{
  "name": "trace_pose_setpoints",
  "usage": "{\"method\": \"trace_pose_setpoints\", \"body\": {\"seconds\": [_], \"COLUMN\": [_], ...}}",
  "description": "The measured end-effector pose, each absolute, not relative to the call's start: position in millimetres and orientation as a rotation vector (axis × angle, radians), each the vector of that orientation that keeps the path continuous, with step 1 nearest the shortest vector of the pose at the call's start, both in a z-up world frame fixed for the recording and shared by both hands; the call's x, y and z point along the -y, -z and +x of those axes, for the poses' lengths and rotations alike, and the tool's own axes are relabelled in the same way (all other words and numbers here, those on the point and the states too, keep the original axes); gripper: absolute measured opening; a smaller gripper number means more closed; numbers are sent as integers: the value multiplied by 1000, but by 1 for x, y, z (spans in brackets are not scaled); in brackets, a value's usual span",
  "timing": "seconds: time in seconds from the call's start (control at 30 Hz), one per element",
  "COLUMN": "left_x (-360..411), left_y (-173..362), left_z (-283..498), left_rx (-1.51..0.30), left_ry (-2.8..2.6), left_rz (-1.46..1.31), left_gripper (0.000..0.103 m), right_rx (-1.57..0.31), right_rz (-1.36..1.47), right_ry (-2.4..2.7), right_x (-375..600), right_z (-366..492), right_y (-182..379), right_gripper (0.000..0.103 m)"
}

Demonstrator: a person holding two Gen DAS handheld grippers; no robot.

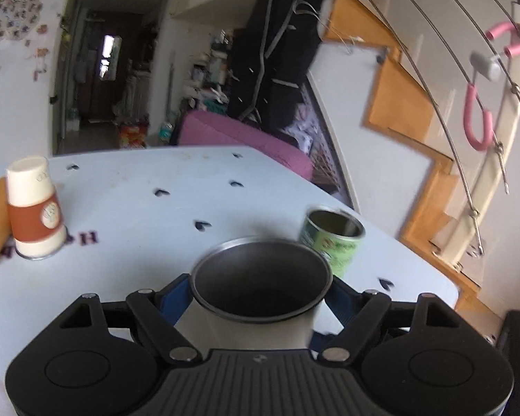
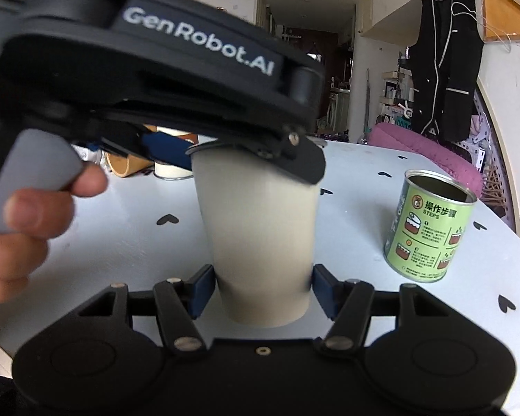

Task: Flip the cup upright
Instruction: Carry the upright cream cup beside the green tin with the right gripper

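The cup (image 2: 260, 242) is mouth-up now, a pale tapered tumbler with a dark metal inside, and I have it caught from two heights at once. My left hand-held gripper (image 1: 260, 298) is clamped on it just under the rim, blue pads pressed to either side, which is why that camera looks straight down into the bowl. My right hand-held gripper (image 2: 261, 289) brackets the narrow base with its pads (image 2: 202, 289) at the wall; I cannot tell whether they truly press or only guard it. I judge the base sits on, or a hair above, the bench (image 2: 128, 242), so the flip looks all but done. Right of the cup stands an open green tin (image 2: 430, 228), near but apart; left of the cup, an upturned paper cup (image 1: 34, 208) stands well apart.
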State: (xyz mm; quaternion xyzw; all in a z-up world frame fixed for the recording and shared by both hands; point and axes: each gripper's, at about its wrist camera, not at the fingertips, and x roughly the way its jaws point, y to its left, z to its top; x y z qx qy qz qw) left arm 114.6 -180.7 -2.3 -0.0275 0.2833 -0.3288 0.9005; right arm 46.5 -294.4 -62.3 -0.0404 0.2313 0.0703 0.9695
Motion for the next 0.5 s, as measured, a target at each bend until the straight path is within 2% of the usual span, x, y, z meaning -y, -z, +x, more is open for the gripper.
{"method": "trace_pose_setpoints", "body": {"seconds": [0.5], "left_x": [168], "left_y": [0], "left_z": [118], "left_rx": [-641], "left_ry": [713], "left_rz": [-196], "left_gripper": [84], "right_rx": [-473], "right_rz": [-41], "right_ry": [-124], "right_x": [297], "right_z": [54], "right_y": [74], "right_gripper": [62]}}
